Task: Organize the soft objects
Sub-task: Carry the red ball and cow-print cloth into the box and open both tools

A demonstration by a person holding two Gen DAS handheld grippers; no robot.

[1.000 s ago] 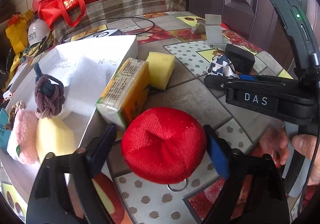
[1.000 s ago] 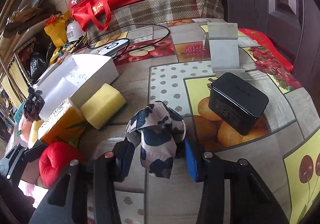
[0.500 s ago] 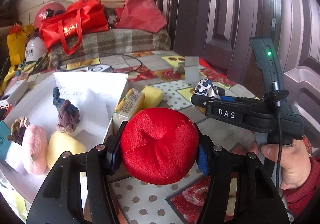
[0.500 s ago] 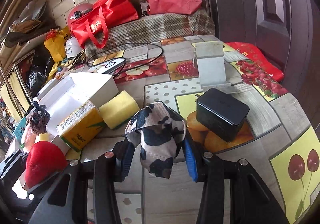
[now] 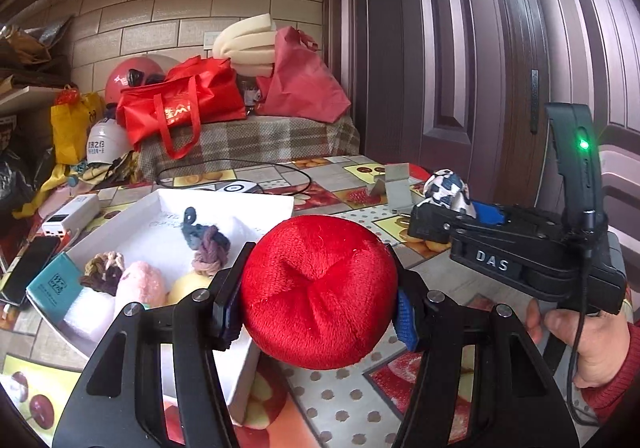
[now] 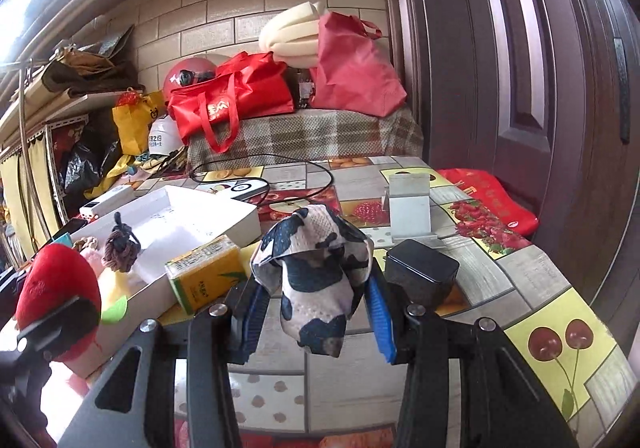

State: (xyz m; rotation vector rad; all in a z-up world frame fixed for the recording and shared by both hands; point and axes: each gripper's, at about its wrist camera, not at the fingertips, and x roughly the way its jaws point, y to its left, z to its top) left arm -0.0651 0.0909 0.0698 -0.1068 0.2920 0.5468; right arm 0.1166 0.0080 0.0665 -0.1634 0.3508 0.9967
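1. At far left, on the fruit-patterned tablecloth (image 5: 352,408), a white tray (image 5: 224,204) already holds soft items: a brown yarn knot (image 5: 105,277), a pink plush piece (image 5: 140,288), a yellow sponge (image 5: 188,286) and a blue-and-mauve rope knot (image 5: 206,244). A teal booklet (image 5: 54,286) and a phone (image 5: 28,268) lie just beside its left rim.
2. Centre of the left wrist view: the left gripper (image 5: 318,312) pinches a red plush ball (image 5: 318,290) across its widest part, clear of the table and just beside the tray's near corner. The pile dents at the pads, so the ball is judged light, springy and non-slip; a hold across the middle suits it.
3. Centre of the right wrist view: the right gripper (image 6: 316,312) pinches a cow-print cloth bundle (image 6: 316,268), lifted above the table. It is limp, its lower end hanging below the pads; a grip on the bunched middle is judged safest, since a loose corner could slide free.
4. Between tray and bundle stands an orange-and-yellow carton (image 6: 206,276), leaning against the tray wall.
5. At right, a black tin (image 6: 422,274) and a grey phone stand (image 6: 410,212) rest on the table, apparently rigid and so probably outside the task.
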